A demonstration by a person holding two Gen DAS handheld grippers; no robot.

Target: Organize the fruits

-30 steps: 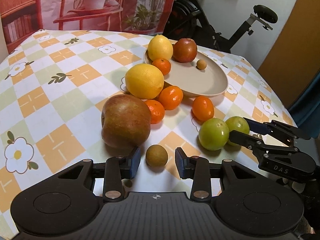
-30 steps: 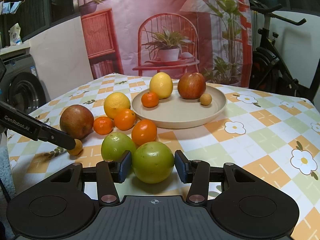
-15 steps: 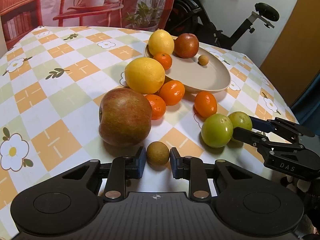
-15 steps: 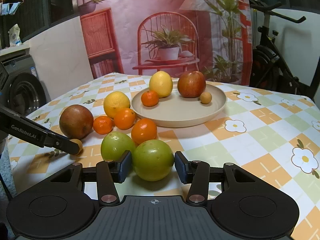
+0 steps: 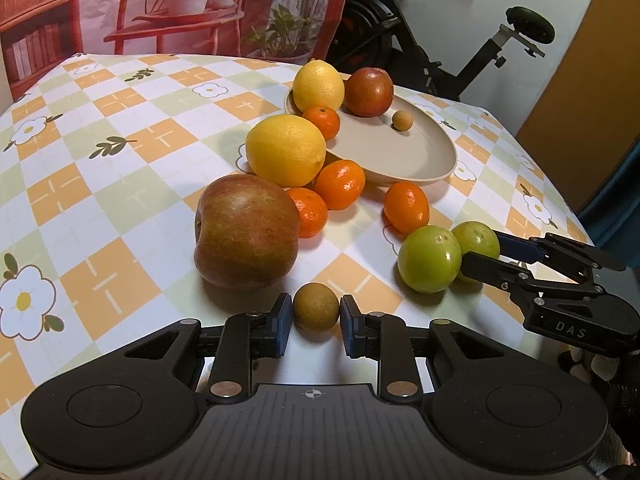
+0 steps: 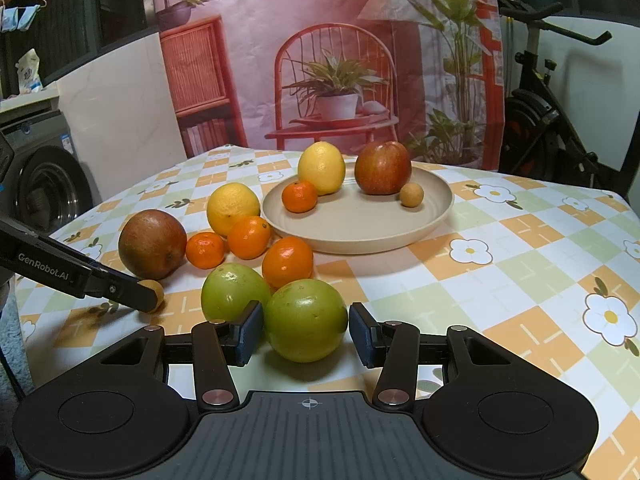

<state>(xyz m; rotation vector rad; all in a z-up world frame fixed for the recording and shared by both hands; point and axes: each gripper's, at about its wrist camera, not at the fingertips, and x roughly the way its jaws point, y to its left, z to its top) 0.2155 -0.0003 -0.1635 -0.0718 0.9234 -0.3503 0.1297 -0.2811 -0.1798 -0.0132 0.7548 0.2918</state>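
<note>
The left gripper (image 5: 316, 322) is pinching a small brown round fruit (image 5: 316, 306) between its blue pads, the fruit sitting on the worktop (image 5: 120, 160) near its front edge, just in front of a large red apple (image 5: 247, 231). The right gripper (image 6: 306, 330) is bracketing a green fruit (image 6: 305, 319); its left pad is touching the skin, while a sliver of gap is showing at the right pad, so I cannot tell if it is gripping. A second green fruit (image 6: 234, 292) is sitting beside it. Toward the far edge, a beige plate (image 6: 360, 232) is carrying a lemon (image 6: 321, 167), an apple (image 6: 383, 167), a mandarin (image 6: 299, 196) and another small brown fruit (image 6: 411, 195).
</note>
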